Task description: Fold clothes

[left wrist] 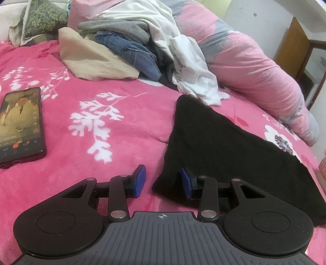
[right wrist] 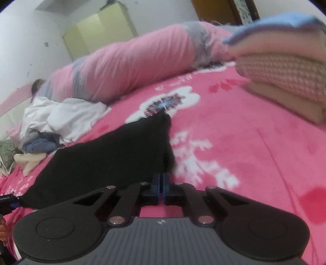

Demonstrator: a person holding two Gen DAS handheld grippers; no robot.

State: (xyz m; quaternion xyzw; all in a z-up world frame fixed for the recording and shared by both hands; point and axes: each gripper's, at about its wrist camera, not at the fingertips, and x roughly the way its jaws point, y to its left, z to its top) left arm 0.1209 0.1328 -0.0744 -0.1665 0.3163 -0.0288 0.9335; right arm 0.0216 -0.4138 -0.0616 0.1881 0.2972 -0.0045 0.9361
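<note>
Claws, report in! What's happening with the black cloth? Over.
Left claw open at black cloth corner. Right claw shut at its edge. Phone clear.

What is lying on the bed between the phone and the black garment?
Only bare pink blanket with white leaf print lies between the phone and the black garment; the left wrist view shows it.

A phone (left wrist: 20,124) lies screen-up at the frame's left on the pink bedspread (left wrist: 126,142); a green pillow (left wrist: 43,18) sits upper left.

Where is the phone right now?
The phone lies screen-up on the pink blanket, at the left edge of the left wrist view. It sits left of the white leaf print, apart from the clothes pile.
</note>
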